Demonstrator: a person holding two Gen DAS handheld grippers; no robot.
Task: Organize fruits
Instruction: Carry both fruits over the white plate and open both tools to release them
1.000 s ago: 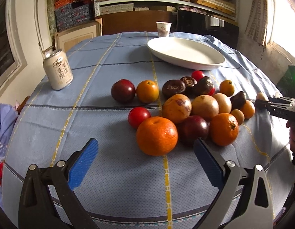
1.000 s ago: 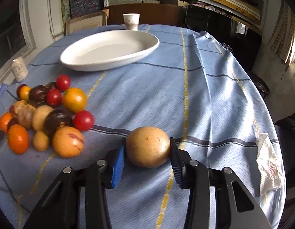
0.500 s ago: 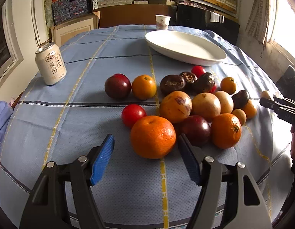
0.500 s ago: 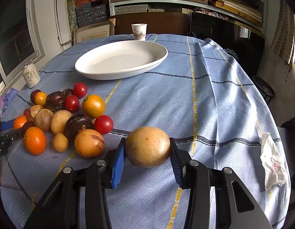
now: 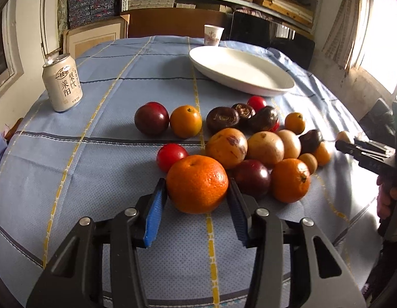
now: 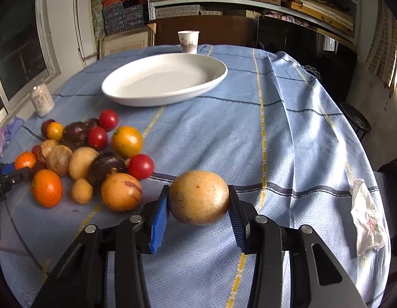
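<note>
Left wrist view first: the left gripper (image 5: 197, 205) is closing its jaws around the big orange (image 5: 197, 183) at the near edge of the fruit pile (image 5: 249, 138) — both blue pads look right up against its sides. Nearest to the camera is bare blue tablecloth (image 5: 95, 179), with more open cloth off to the left, up to the drink can (image 5: 62, 82). Past the pile sits the white oval plate (image 5: 240, 70), with a paper cup (image 5: 213, 35) behind it.

Right wrist view: the right gripper (image 6: 199, 209) pinches a tan round fruit (image 6: 199, 197) — it's clamped between the pads, right of the pile. Open cloth runs ahead toward the plate; a crumpled tissue (image 6: 366, 218) lies by the table's right edge.
</note>
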